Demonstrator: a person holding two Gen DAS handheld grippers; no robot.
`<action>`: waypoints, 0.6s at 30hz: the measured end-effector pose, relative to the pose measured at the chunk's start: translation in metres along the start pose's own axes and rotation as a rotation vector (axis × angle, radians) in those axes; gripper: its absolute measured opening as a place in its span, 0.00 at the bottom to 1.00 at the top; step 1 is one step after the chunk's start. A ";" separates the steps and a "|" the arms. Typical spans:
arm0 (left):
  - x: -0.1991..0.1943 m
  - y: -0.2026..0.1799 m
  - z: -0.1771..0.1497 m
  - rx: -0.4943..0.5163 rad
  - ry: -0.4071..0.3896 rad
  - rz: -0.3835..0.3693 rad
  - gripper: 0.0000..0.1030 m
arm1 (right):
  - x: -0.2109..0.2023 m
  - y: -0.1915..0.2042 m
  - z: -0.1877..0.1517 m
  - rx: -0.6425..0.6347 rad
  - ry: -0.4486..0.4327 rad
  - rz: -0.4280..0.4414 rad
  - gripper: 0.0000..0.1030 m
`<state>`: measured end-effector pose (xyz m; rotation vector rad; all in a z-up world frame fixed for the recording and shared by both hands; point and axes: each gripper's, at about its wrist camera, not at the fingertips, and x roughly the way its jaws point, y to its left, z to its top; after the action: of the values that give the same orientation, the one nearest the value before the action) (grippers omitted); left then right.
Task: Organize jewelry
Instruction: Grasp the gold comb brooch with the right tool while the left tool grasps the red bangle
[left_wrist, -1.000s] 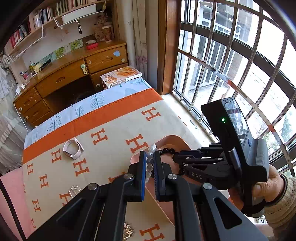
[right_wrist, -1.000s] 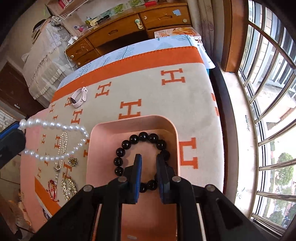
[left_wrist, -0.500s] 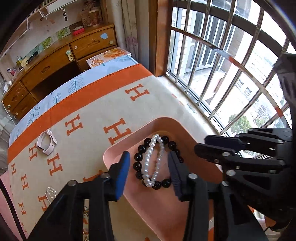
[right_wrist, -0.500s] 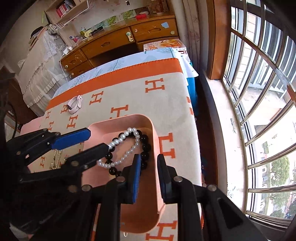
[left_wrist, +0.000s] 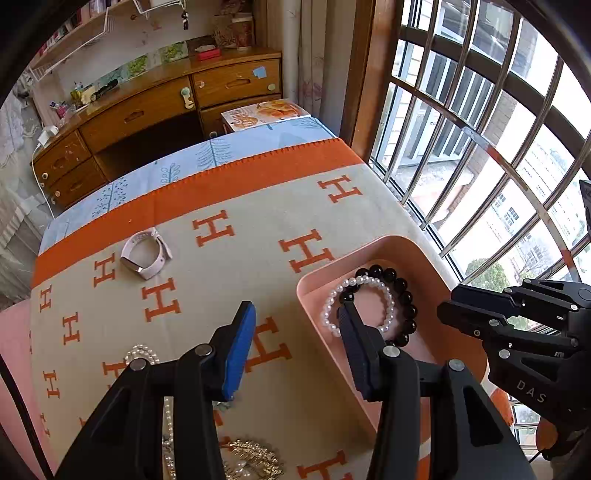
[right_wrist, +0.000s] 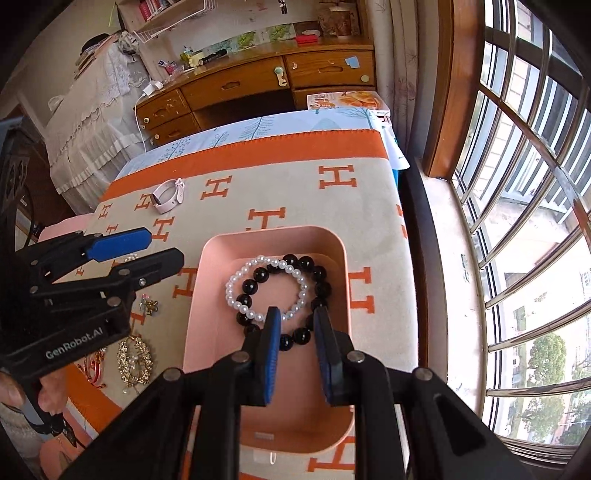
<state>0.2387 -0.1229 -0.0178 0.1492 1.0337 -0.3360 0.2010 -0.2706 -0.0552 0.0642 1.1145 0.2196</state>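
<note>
A pink tray (right_wrist: 218, 243) (left_wrist: 399, 243) sits on the H-patterned cloth. Inside it lie a black bead bracelet (right_wrist: 321, 288) (left_wrist: 406, 295) and a white pearl bracelet (right_wrist: 236, 280) (left_wrist: 365, 282), overlapping. My left gripper (left_wrist: 295, 314) (right_wrist: 162, 247) is open and empty, above the tray's left edge. My right gripper (right_wrist: 293, 315) is slightly open and empty, hovering over the tray above the near side of the black bracelet; it also shows at the right of the left wrist view (left_wrist: 480, 306).
A white watch band (left_wrist: 146, 254) (right_wrist: 168, 194) lies on the cloth at the far left. Gold and pearl jewelry (right_wrist: 135, 360) (left_wrist: 251, 458) lies near the front left. A window with bars (right_wrist: 517, 184) runs along the right; a wooden desk (left_wrist: 147, 107) stands behind.
My left gripper let go of the pearl bracelet into the tray, opened wide and drew back to the left. The right gripper's jaws have parted a little.
</note>
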 end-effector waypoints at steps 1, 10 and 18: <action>-0.004 0.004 -0.002 -0.001 -0.005 0.006 0.45 | 0.000 0.004 0.000 -0.006 0.000 0.000 0.18; -0.044 0.048 -0.027 -0.029 -0.043 0.054 0.50 | -0.009 0.038 -0.004 -0.072 -0.011 -0.008 0.18; -0.084 0.095 -0.065 -0.063 -0.083 0.107 0.60 | -0.014 0.079 -0.009 -0.136 -0.001 0.023 0.18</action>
<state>0.1793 0.0009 0.0183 0.1327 0.9495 -0.2105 0.1756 -0.1972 -0.0343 -0.0440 1.0952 0.3159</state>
